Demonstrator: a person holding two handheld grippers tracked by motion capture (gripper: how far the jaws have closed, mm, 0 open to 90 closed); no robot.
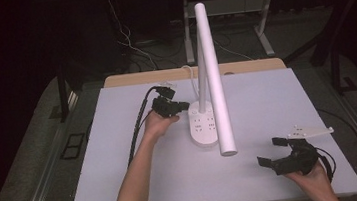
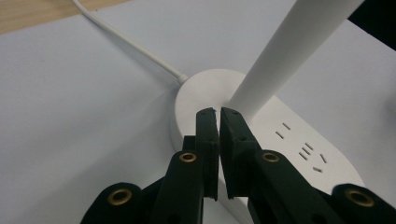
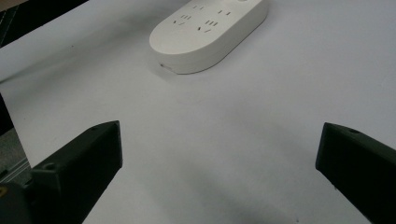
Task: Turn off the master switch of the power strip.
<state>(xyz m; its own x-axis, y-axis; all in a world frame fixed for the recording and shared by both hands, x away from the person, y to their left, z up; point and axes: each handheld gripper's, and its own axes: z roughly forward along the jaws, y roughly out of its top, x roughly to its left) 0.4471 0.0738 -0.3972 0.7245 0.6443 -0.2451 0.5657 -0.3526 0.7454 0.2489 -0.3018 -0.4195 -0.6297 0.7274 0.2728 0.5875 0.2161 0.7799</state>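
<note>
Forearms and hands are seen entering from the bottom edge of the high view. Near the right front of the white table [image 1: 125, 186], the right gripper [image 1: 275, 155] is held low with its jaws spread wide and nothing between them. Farther in, the left gripper [image 1: 183, 106] is held at the near-left side of the lamp base [image 1: 203, 128], its tip touching or just beside the base; which cannot be told from this view. A white lamp arm [image 1: 213, 76] is seen rising from the base and slanting toward the camera, its free end above the table centre. A white cord [image 1: 191, 76] is seen leaving the base toward the table's far edge.

Left gripper view: both black jaws are seen pressed together, tips [image 2: 218, 114] lying over the round end of the lamp base [image 2: 196, 93], just beside the foot of the lamp arm [image 2: 289, 51]. Socket slots [image 2: 306, 151] are noted on the base's long end. The cord [image 2: 130, 44] joins the round end.

Right gripper view: the jaws are seen far apart at the frame's lower corners, bare table [image 3: 210, 154] between them. The lamp base [image 3: 210, 32] lies well ahead, untouched.
</note>
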